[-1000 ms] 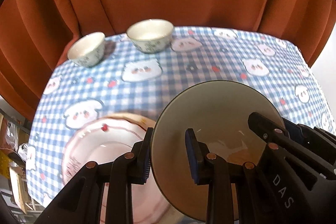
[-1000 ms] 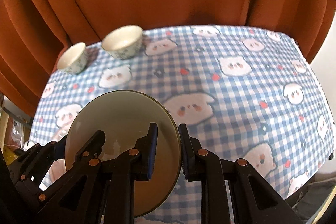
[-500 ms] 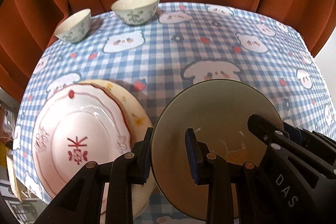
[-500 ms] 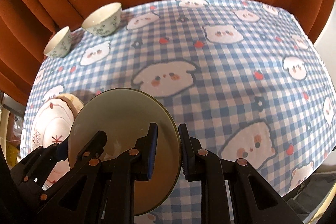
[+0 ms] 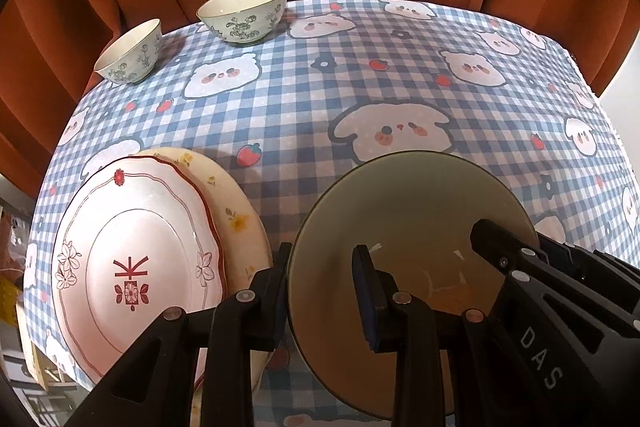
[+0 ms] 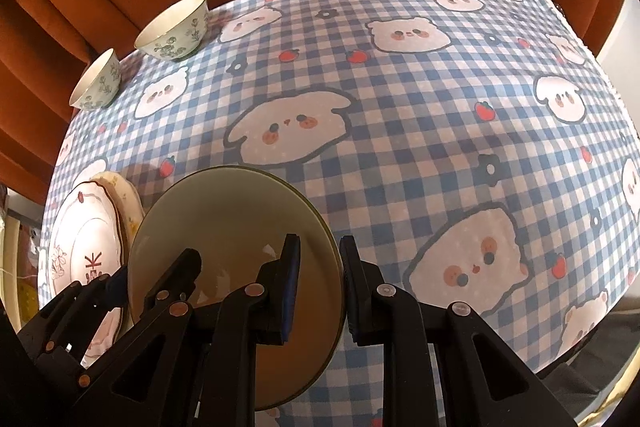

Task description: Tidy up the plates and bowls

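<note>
Olive-green plate [image 5: 408, 215], glazed and rigid, sits low and centre-right in the left wrist view, carried above the checked desk [image 5: 320, 99]. Left tongs [image 5: 322, 291] are clenched on its left rim, one pad outside and one inside; right tongs [image 6: 318, 283] pinch the opposite rim the same way. It looks like ceramic: fairly heavy, slick and breakable, so an edge grip from both sides suits it, since one pinch alone might let it swing or slip. Just to its left, in the lower left of the frame, a pink scalloped plate [image 5: 136, 263] rests on a cream floral plate [image 5: 236, 211], the likely stack for it. Two patterned bowls, a larger bowl [image 5: 244, 13] and a smaller bowl [image 5: 130, 53], stand apart at upper left.
</note>
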{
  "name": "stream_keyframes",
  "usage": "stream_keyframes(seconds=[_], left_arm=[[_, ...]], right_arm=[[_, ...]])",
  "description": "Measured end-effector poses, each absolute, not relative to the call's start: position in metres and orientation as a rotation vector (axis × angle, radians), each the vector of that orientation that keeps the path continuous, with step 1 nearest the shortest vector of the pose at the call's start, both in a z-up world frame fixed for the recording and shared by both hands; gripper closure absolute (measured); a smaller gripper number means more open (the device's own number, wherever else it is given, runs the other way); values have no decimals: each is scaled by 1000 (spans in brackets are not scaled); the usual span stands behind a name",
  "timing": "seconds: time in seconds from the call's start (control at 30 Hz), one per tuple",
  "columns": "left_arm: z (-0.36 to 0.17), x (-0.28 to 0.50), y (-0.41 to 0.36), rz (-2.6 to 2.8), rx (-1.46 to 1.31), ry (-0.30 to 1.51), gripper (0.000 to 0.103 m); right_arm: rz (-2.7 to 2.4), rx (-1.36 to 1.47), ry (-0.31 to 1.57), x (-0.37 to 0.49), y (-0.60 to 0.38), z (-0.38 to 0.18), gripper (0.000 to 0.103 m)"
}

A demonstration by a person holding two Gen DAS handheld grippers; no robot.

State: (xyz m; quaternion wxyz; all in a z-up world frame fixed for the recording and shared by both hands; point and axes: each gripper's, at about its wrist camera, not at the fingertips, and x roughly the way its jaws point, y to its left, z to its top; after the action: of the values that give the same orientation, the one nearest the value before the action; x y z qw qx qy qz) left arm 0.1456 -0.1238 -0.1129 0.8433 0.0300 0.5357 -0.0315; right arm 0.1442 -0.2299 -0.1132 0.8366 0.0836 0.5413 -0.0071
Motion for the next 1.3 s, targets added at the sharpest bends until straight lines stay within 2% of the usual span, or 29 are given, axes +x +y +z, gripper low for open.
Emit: stream_keyframes(seconds=[0.1, 0.17, 0.3, 0.37, 0.43, 0.47, 0.53, 1.0, 1.3], left_arm=[[-114, 146, -124, -70, 65, 1138, 73], [-116, 148, -120, -78, 40, 1159, 65], [-115, 147, -117, -98, 13, 1160, 58], [-111, 147, -118, -113, 9, 1143, 48], [-104, 146, -120, -95, 34, 1113, 41], [-99, 145, -120, -95, 37, 1092, 38], [-93, 146, -118, -96, 32, 1070, 35], [-62, 167, -70, -54, -6, 999, 34], [-49, 207, 1, 16, -1, 966, 35]], right_arm=[[-24, 166, 1144, 145, -228, -113, 78], [-27, 146, 1144, 146, -226, -113, 78], [-43, 113, 1137, 148, -225, -112, 77], [-47, 95, 1123, 148, -223, -108, 76], [-56, 79, 1100, 148, -222, -102, 64], [-61, 74, 1084, 148, -222, -97, 54], [-55, 77, 1060, 147, -222, -91, 47], [49, 24, 979, 169, -176, -55, 44], [80, 17, 952, 215, -103, -42, 44]])
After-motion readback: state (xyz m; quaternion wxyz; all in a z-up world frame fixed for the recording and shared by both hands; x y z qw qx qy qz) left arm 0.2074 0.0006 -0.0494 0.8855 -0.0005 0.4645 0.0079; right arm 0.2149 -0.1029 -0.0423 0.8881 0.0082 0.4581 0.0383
